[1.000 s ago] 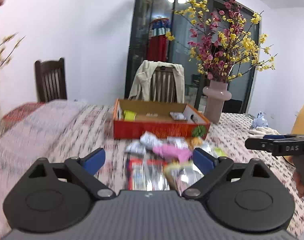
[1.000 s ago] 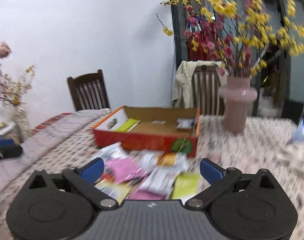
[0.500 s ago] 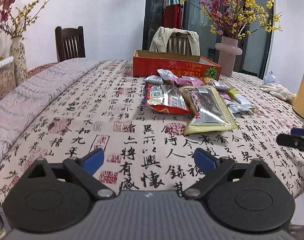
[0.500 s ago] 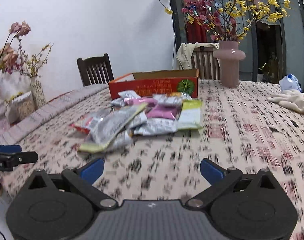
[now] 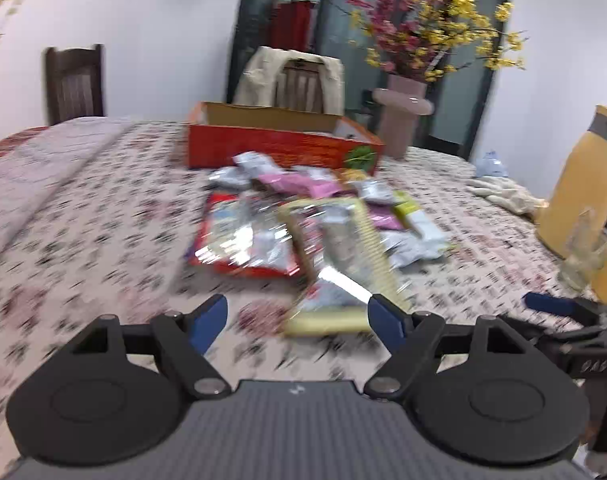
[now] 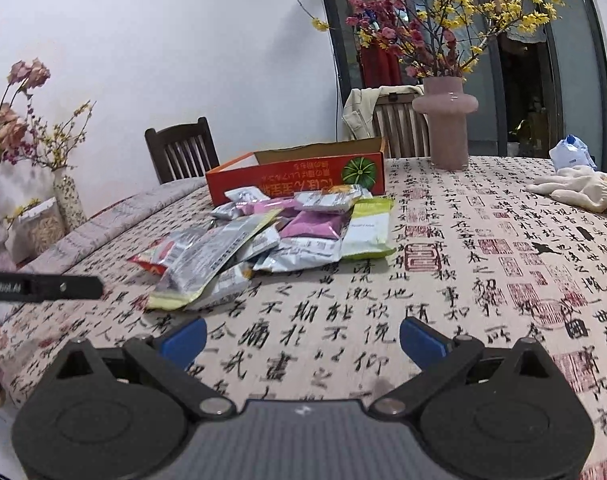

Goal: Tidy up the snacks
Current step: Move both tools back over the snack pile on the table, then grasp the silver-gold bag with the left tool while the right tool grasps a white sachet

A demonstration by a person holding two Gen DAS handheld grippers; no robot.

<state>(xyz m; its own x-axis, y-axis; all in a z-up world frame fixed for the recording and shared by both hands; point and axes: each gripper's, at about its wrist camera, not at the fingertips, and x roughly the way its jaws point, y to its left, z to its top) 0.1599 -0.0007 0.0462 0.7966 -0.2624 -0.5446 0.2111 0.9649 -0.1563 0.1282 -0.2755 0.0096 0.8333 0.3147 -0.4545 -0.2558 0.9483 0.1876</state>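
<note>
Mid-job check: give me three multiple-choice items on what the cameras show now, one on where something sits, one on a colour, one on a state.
1. Where does the snack pile lie relative to the orange box?
A. inside it
B. on the tablecloth in front of it
C. behind the pink vase

2. What colour is the vase holding the yellow and red blossoms?
A. pink
B. green
C. black

3. How do the jaws of the right gripper stand?
A. clamped on a packet
B. shut and empty
C. open, only tablecloth between them

Answers:
1 B, the packets rest on the cloth on the box's near side.
2 A, its body is pale pink.
3 C, the blue pads stand apart over bare cloth.
</note>
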